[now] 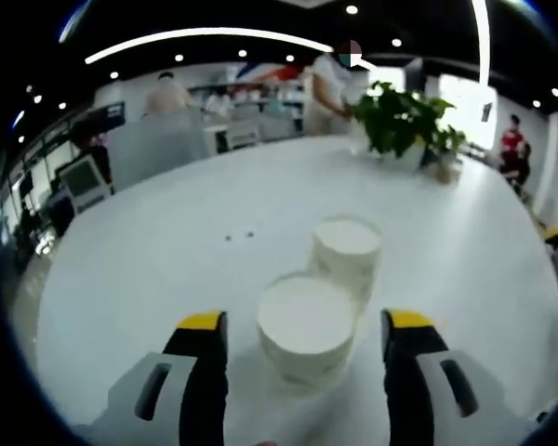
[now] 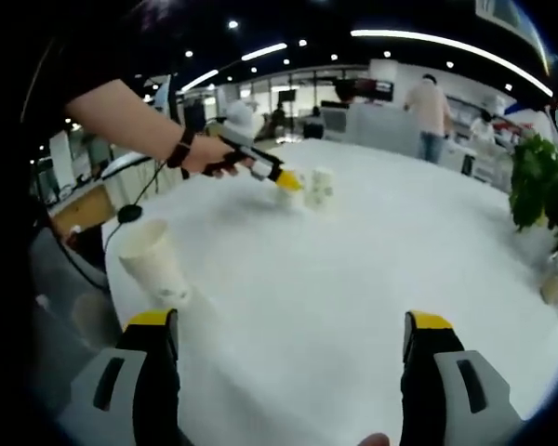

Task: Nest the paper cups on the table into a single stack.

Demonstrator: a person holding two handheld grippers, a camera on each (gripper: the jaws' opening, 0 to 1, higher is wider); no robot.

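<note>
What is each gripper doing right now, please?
Left gripper: open, fingers either side of the nearest paper cup, not gripping it.
Right gripper: open, holding nothing.

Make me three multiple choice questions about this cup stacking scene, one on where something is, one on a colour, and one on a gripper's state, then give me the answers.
1. Where is the nearest paper cup in the left gripper view?
A. Between the left gripper's jaws
B. Beside the potted plant
C. Off the table

2. What colour are the gripper tips?
A. Red
B. Yellow
C. Green

3. How is the right gripper?
A. Shut on a cup
B. Shut on nothing
C. Open

Answers: 1 A, the cup stands in the gap between the jaws. 2 B, both views show yellow caps. 3 C, its jaws stand wide apart with bare table between.
</note>
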